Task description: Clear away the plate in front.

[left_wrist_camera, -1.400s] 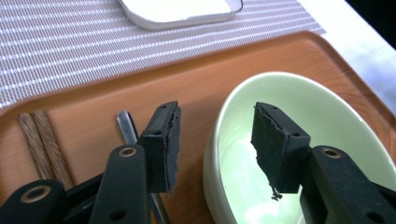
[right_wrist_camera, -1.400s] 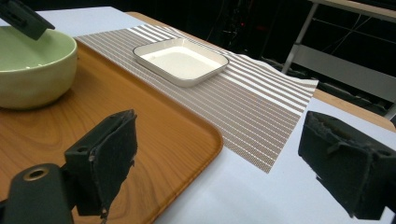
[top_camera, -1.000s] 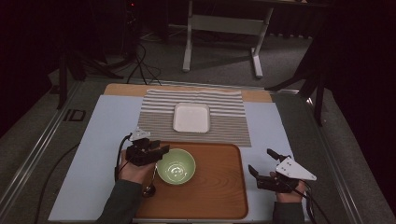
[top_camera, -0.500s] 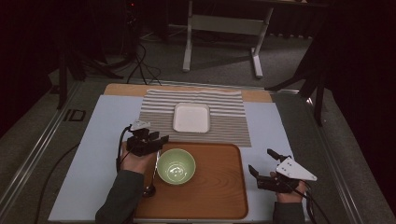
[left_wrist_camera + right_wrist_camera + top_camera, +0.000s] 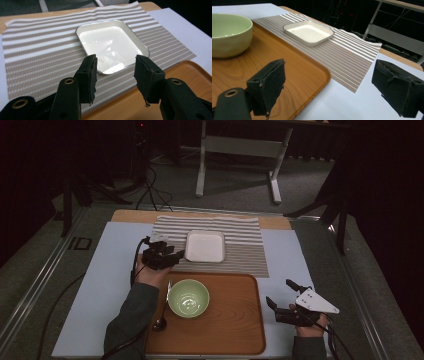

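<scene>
A white square dish (image 5: 205,246) lies on a striped placemat (image 5: 245,255) at the middle of the table. My left gripper (image 5: 172,256) hovers just left of the dish's near corner, open, with nothing between its fingers. In the left gripper view the dish (image 5: 110,42) sits just beyond the left gripper (image 5: 116,72). A green bowl (image 5: 188,297) stands on the wooden tray (image 5: 235,320), with a spoon (image 5: 162,312) lying at its left. My right gripper (image 5: 279,290) rests open off the tray's right edge, holding nothing; the right gripper view shows the bowl (image 5: 229,32) and the dish (image 5: 308,31) farther off.
A pale blue mat (image 5: 100,285) covers the tabletop under the tray and the placemat. Beyond the table's far edge stand a grey frame (image 5: 240,150) and cables on the floor. Bare mat lies on the left and right of the tray.
My left gripper has moved from beside the bowl's left rim away from me, up to the near left corner of the white dish. The right gripper has stayed put.
</scene>
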The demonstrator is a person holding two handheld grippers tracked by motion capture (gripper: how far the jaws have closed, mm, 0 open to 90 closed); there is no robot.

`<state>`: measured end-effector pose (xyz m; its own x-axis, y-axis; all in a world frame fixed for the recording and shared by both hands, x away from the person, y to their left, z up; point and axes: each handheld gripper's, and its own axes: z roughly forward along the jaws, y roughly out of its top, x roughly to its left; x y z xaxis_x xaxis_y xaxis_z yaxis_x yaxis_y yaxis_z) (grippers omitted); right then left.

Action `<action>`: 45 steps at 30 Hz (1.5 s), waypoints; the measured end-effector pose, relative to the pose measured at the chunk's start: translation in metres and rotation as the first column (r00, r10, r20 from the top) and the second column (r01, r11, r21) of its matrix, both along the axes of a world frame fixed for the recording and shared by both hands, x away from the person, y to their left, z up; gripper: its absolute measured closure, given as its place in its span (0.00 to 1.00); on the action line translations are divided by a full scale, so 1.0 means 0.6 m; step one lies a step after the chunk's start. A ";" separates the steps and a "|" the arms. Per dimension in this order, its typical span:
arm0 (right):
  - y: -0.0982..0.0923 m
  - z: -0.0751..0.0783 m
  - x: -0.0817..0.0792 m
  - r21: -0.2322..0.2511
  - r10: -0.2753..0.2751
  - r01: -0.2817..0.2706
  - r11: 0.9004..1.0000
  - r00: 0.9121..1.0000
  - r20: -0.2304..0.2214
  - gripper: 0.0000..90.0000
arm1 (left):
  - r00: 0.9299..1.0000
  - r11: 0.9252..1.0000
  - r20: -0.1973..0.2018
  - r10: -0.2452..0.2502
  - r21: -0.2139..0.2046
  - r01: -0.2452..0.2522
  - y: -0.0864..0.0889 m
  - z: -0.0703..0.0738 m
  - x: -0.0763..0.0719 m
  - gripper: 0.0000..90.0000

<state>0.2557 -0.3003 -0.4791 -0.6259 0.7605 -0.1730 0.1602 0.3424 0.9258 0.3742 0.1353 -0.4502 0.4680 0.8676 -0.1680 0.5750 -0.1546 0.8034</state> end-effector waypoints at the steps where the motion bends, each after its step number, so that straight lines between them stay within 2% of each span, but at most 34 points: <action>1: 0.000 0.000 0.000 0.000 0.000 0.000 1.000 1.000 0.000 0.12 | 1.000 1.000 0.002 -0.003 0.010 0.003 -0.002 -0.002 0.006 0.59; 5: 0.000 0.000 0.000 -0.001 0.001 -0.001 1.000 1.000 0.000 0.12 | 1.000 0.999 -0.006 -0.020 0.038 0.020 -0.005 -0.015 0.033 0.60; 6: 0.000 0.000 0.000 -0.001 0.001 -0.001 1.000 1.000 0.000 0.12 | 1.000 0.999 -0.006 -0.020 0.038 0.020 -0.005 -0.015 0.033 0.60; 7: -0.001 0.000 0.000 0.000 0.000 0.000 1.000 1.000 0.000 0.12 | 1.000 0.999 -0.024 -0.020 0.036 0.021 -0.005 -0.023 0.047 0.60; 9: -0.001 0.000 0.000 0.000 -0.001 0.001 1.000 1.000 0.000 0.12 | 0.999 0.999 -0.035 -0.015 0.043 0.016 -0.006 -0.031 0.059 0.60; 16: -0.001 0.000 0.001 0.002 0.000 0.000 1.000 1.000 -0.001 0.12 | 0.998 0.998 -0.065 -0.009 0.054 0.012 -0.018 -0.051 0.087 0.60; 19: -0.002 0.000 0.001 0.001 0.000 0.000 1.000 1.000 0.000 0.12 | 0.995 0.998 -0.102 -0.014 0.067 0.021 -0.024 -0.068 0.107 0.60; 20: -0.002 0.000 0.001 0.003 0.000 0.000 1.000 1.000 0.000 0.12 | 0.995 0.998 -0.102 -0.014 0.067 0.021 -0.024 -0.068 0.107 0.61; 23: -0.002 0.000 0.001 0.004 -0.001 0.001 1.000 1.000 -0.001 0.12 | 0.988 0.995 -0.157 0.000 0.096 0.015 -0.027 -0.092 0.124 0.61; 26: -0.002 0.000 0.001 0.002 -0.002 0.002 1.000 1.000 -0.003 0.12 | 0.978 0.997 -0.207 0.009 0.073 0.007 -0.025 -0.108 0.134 0.67; 28: -0.002 0.000 0.001 0.001 -0.002 0.002 1.000 1.000 -0.004 0.12 | 0.978 0.997 -0.207 0.009 0.073 0.007 -0.025 -0.108 0.134 0.69; 29: -0.002 0.000 0.001 0.001 -0.002 0.002 1.000 1.000 -0.004 0.12 | 0.973 0.998 -0.230 0.013 0.064 0.002 -0.024 -0.116 0.138 0.69; 33: -0.002 -0.001 0.002 0.000 -0.001 0.001 1.000 1.000 -0.005 0.12 | 0.971 0.999 -0.240 -0.010 0.046 0.021 -0.028 -0.119 0.142 0.80; 35: -0.002 -0.001 0.002 0.000 0.000 0.000 1.000 1.000 -0.005 0.12 | 0.971 0.998 -0.241 -0.001 0.062 0.017 -0.032 -0.119 0.144 0.81; 38: -0.002 -0.001 0.002 -0.002 0.002 -0.002 1.000 1.000 -0.005 0.12 | 0.968 0.998 -0.251 0.008 0.064 0.008 -0.033 -0.118 0.148 0.83; 42: -0.002 -0.001 0.002 -0.002 0.001 -0.001 1.000 1.000 -0.006 0.12 | 0.968 0.996 -0.248 0.030 0.090 -0.008 -0.033 -0.113 0.151 0.95; 45: -0.002 -0.001 0.002 -0.001 0.001 -0.001 1.000 1.000 -0.005 0.12 | 0.968 0.995 -0.249 0.029 0.098 -0.004 -0.033 -0.113 0.154 0.97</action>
<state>0.2567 -0.3017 -0.4796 -0.6278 0.7594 -0.1705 0.1648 0.3438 0.9245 0.4664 0.1155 -0.5179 0.4071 0.8927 -0.1932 0.7587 -0.2127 0.6157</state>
